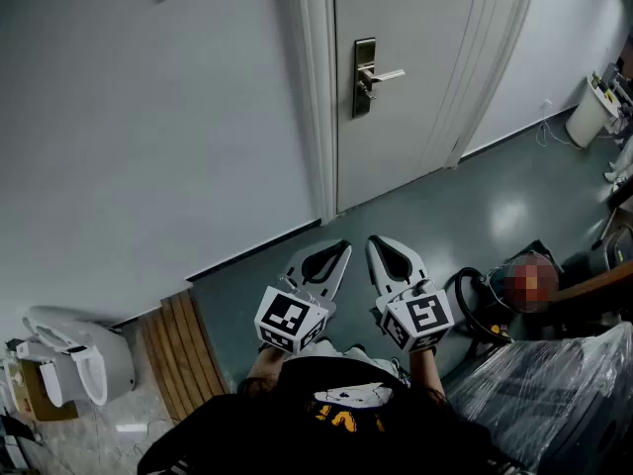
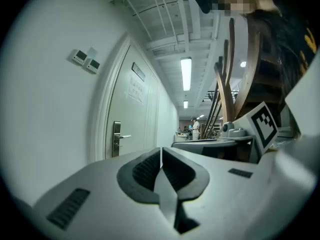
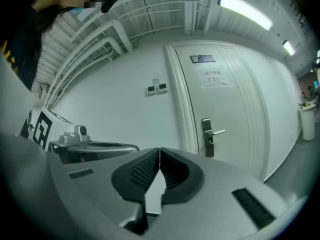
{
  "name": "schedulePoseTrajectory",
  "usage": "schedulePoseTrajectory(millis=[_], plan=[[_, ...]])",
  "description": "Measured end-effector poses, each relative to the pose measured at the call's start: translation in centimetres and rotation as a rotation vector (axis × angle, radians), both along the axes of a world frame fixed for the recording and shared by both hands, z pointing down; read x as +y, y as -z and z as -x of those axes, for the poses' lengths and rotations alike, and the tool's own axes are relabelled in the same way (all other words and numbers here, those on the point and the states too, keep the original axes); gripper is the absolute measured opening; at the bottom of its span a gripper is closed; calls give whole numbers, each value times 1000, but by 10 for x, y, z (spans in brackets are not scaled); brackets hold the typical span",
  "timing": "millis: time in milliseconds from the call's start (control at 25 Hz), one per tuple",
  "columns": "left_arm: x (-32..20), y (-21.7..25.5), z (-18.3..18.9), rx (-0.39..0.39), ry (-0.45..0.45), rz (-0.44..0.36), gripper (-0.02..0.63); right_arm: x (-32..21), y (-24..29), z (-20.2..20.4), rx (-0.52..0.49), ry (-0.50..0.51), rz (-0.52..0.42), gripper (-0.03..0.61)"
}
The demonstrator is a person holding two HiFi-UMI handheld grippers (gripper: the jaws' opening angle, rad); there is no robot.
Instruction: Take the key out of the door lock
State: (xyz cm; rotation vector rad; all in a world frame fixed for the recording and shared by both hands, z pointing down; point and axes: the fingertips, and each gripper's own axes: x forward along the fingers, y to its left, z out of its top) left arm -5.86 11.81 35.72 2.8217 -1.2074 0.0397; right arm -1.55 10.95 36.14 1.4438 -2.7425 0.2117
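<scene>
A white door [image 1: 415, 57] stands ahead with a metal lock plate [image 1: 364, 77] and lever handle [image 1: 386, 75]. The lock plate also shows in the left gripper view [image 2: 116, 139] and the right gripper view [image 3: 207, 137]. A small key sticks out just below the lever [image 1: 368, 91]. Both grippers are held low and close to the person's body, well short of the door. My left gripper [image 1: 341, 249] is shut with nothing in it. My right gripper [image 1: 377, 243] is shut and empty too.
A white wall [image 1: 148, 137] runs left of the door frame [image 1: 315, 87]. Wooden slats [image 1: 178, 349] and a white appliance [image 1: 74, 359] lie at the lower left. A black hose [image 1: 475, 305], plastic-wrapped goods [image 1: 554, 384] and a white bin [image 1: 593, 112] stand to the right.
</scene>
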Motion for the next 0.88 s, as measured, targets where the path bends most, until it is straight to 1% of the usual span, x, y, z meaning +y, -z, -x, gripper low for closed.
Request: schedulePoseTrajectory(millis=[120,400,680,880], plan=[[0,-1,7,-8,5,1,15,1,3,12,11,24,-22,6],[-7,-1,32,-5,20,2,15,-5,4,37,-46,53,-6,8],[-11,-10,55,-11,12,9,15,-11,-5,49,-44,19,9,8],[-19,-19,74,-19,14,21,15,-16,-11,53,-20,-21,18,8]])
